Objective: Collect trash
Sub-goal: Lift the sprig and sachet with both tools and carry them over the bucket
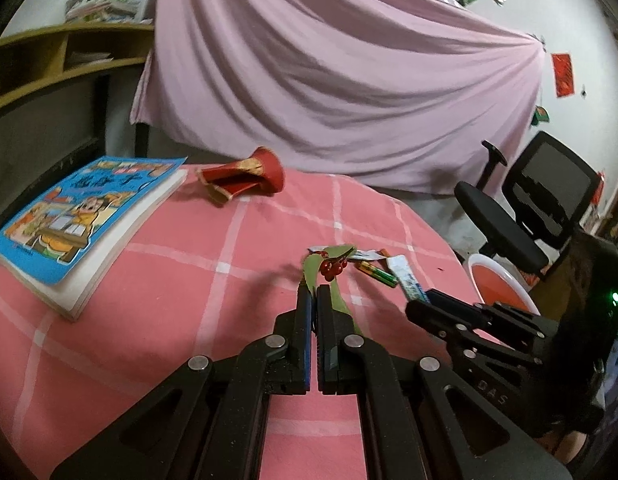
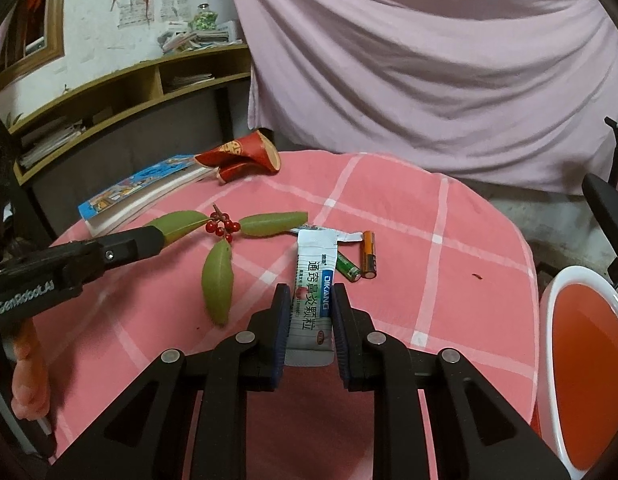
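Observation:
A sprig with green leaves and red berries (image 2: 223,227) lies on the pink checked tablecloth (image 2: 409,248). My left gripper (image 1: 314,292) is shut on one of its leaves (image 1: 343,308); in the right wrist view its tip (image 2: 159,240) covers the left leaf's end. A white medicine sachet (image 2: 314,292) lies between the fingers of my right gripper (image 2: 309,300), whose jaws stand around it with small gaps. Two batteries, green (image 2: 348,266) and orange (image 2: 369,254), lie just beyond the sachet. A crushed red paper cup (image 2: 245,156) lies at the table's far side.
A blue children's book (image 1: 81,216) lies at the table's left. A white bin with a red liner (image 2: 585,364) stands beside the table's right edge. A black office chair (image 1: 529,208) is beyond it. A pink sheet (image 2: 429,60) hangs behind the table.

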`<act>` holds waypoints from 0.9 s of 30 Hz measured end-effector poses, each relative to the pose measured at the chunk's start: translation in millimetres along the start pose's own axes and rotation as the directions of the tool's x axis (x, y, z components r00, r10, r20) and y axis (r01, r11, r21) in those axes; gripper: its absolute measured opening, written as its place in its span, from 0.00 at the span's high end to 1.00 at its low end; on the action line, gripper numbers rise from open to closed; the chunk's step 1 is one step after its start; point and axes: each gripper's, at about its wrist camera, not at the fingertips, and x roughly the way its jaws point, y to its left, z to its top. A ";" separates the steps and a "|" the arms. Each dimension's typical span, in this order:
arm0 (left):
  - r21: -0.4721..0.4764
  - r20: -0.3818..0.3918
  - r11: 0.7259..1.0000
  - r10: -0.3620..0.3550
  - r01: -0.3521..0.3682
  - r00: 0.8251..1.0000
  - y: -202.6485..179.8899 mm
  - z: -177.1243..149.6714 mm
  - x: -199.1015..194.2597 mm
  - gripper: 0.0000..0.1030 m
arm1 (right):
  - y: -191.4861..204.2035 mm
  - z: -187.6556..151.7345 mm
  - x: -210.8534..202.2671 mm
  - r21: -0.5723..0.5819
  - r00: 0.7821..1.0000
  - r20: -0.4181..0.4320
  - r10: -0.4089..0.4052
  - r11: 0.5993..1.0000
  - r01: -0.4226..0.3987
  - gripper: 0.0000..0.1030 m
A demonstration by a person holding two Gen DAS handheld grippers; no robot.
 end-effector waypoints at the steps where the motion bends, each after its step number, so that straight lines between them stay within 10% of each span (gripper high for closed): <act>1: 0.016 0.006 1.000 0.000 0.000 1.000 -3.2 -0.7 -1.0 1.00 | 0.9 0.0 -0.3 0.000 1.000 -0.001 -0.001 1.000 0.001 0.82; 27: 0.092 0.093 0.995 0.023 -0.032 0.995 -12.0 -2.7 -11.0 1.00 | -0.8 -5.9 -27.1 0.041 0.991 0.131 -0.033 0.999 0.028 0.82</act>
